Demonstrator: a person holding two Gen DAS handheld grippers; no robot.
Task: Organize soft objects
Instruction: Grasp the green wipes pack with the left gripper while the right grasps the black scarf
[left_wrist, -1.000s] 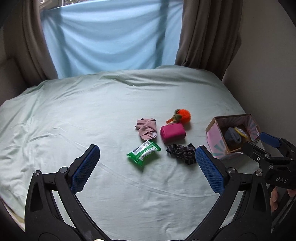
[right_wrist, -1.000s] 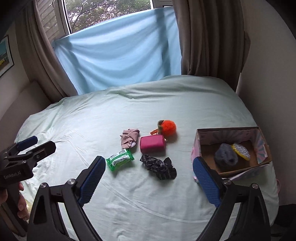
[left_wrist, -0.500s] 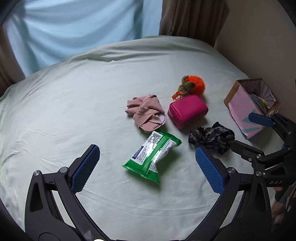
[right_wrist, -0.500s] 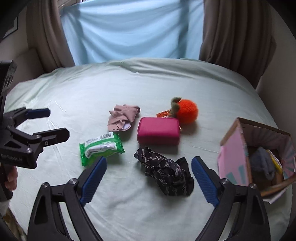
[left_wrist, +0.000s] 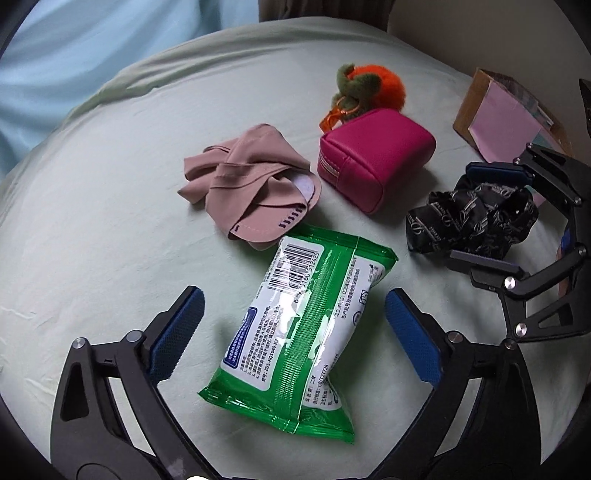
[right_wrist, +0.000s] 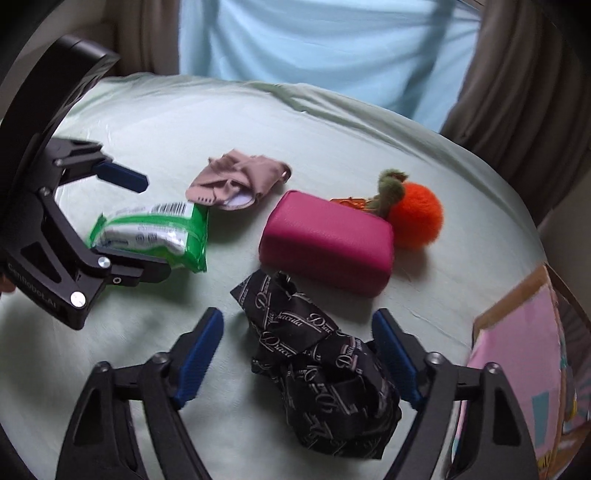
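**Both grippers spread wide over soft items on the bed**

We take the magenta pouch (left_wrist: 375, 157) as our landmark; it lies on the pale green bedsheet (left_wrist: 110, 258) in the middle of the cluster. Just on the near side of the pouch, toward our right gripper (right_wrist: 297, 356), sits the crumpled black patterned cloth (right_wrist: 321, 373). Our right gripper's blue-padded fingers (right_wrist: 197, 356) stand wide apart on either side of that cloth; the right pad looks to be against the cloth's edge and the left pad is clear of it, so nothing is clamped.

Left of the pouch and nearer to us lies the green wipes pack (left_wrist: 299, 332), barcode side up. Our left gripper (left_wrist: 293, 338) is spread fully around it, both pads apart from the wrapper and holding nothing. From the right wrist view we see the same gripper (right_wrist: 142, 225) straddling the pack (right_wrist: 151, 230).

Directly left of the pouch, and touching the far end of the wipes pack, is the folded pink fabric piece (left_wrist: 251, 192). Behind the pouch, touching its far edge, rests the orange fluffy keychain (left_wrist: 369, 86) with its green stem and orange clip.

Well to the right of the pouch stands the pink cardboard box (left_wrist: 506, 122), open at the top; we cannot tell its contents from here. Beyond the bed, far behind the pouch, hang a light blue cloth (right_wrist: 325, 48) and brown curtains (right_wrist: 524, 96).
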